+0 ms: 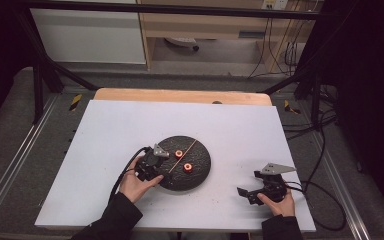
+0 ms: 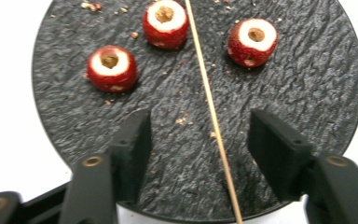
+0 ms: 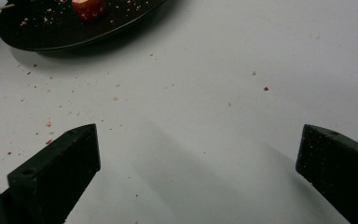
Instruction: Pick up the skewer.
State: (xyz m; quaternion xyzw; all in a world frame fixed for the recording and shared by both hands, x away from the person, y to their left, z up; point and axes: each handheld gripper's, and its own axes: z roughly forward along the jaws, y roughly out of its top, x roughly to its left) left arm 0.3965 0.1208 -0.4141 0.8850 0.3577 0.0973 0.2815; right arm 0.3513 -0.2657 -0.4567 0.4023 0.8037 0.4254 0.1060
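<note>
A round black slate plate lies on the white table top. Three red cored fruit pieces rest on it, two of them visible from above. A thin wooden skewer lies across the plate, also seen from above as the skewer. My left gripper hangs over the plate's near-left edge, open, the skewer between its jaws untouched. From above the left gripper is at the plate's left rim. My right gripper is open over bare table, right of the plate.
Red and tan crumbs dot the plate and the table near it. In the right gripper view the plate with one fruit piece lies far up left. A wooden strip borders the table's far edge; black frame bars stand beyond.
</note>
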